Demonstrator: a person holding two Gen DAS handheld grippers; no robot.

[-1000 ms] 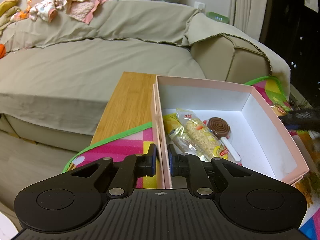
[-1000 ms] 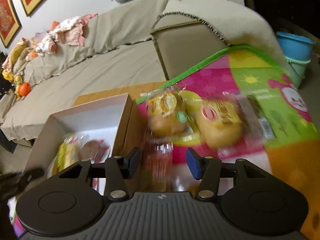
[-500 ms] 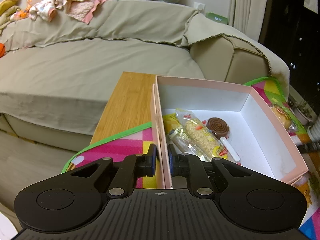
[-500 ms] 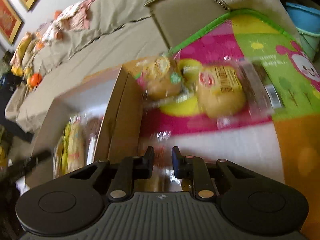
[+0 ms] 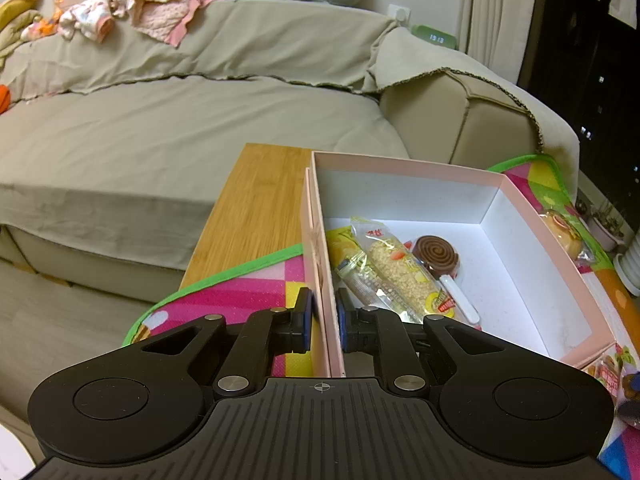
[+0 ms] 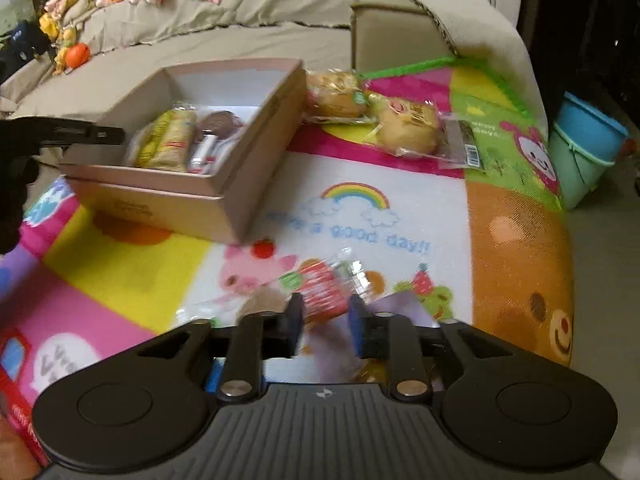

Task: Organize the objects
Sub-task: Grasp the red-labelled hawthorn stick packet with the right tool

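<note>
Pinching the thin pink cardboard box [image 5: 532, 220] wall, left tool [image 5: 324, 318] pressed tight; crinkly snack packets and spiral lollipop [image 5: 436, 256] lie inside. Right view: right tool [image 6: 325, 320], just been opening, straddles glossy red-labelled packet [image 6: 320, 288] on colourful play mat [image 6: 400, 200].
</note>
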